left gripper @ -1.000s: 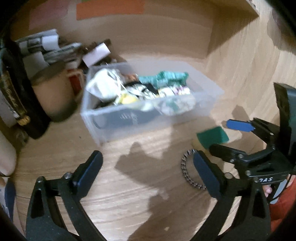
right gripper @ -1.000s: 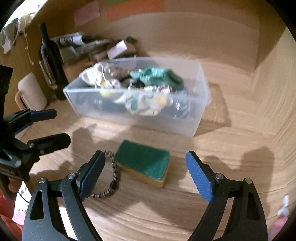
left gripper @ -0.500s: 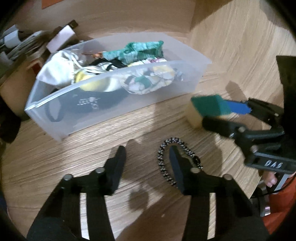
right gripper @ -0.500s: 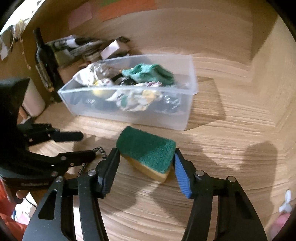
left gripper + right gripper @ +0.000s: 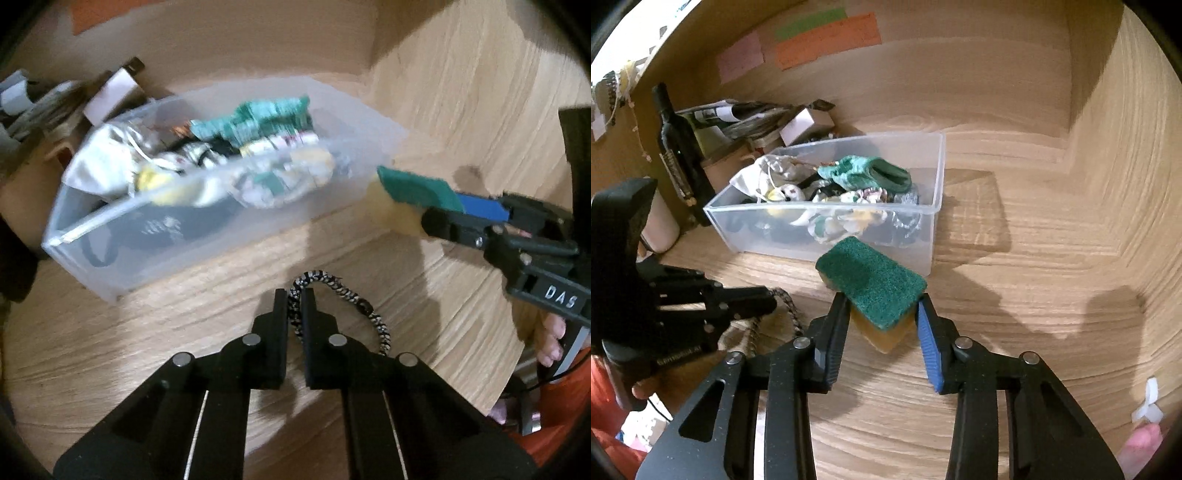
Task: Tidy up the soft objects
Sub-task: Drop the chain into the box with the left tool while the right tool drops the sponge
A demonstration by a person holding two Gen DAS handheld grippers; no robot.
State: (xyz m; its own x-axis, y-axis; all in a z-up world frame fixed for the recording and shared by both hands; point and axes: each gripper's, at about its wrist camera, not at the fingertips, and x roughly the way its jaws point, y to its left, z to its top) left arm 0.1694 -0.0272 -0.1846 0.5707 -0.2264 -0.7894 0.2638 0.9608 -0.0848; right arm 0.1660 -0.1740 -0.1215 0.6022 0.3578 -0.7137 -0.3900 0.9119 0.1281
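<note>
Both grippers have closed since the earlier frames, when jaws stood wide over the desk. L gripper (image 5: 294, 301): jaws have just been closing, now nearly together, pinching one strand of the cord loop (image 5: 341, 291) between the pads. Rest of loop trails to the R on the desk (image 5: 461, 110); whether lifted, cannot tell. R gripper (image 5: 882, 314): jaws have just been closing, now clamped on both sides of the sponge (image 5: 871, 280), green face up, yellow foam under. Sponge is off the desk, tilted, near end between the pads, far end pointing at the bin (image 5: 934, 229). Earlier it lay flat on the wood, cord beside it.

Bin: clear plastic, on the desk beyond both grippers, filled w/ soft items: green knit piece (image 5: 868, 173), pale cloth bag (image 5: 764, 173), patterned fabrics. In L view the sponge (image 5: 417, 188) sits just beside the bin's R corner, not yet inside.

Bkgd: dark bottle (image 5: 679, 151), papers and small box at back L, coloured notes (image 5: 827, 38) on the back panel. Fingers (image 5: 552, 339) of a hand show under the R tool in L view. L view blurred.
</note>
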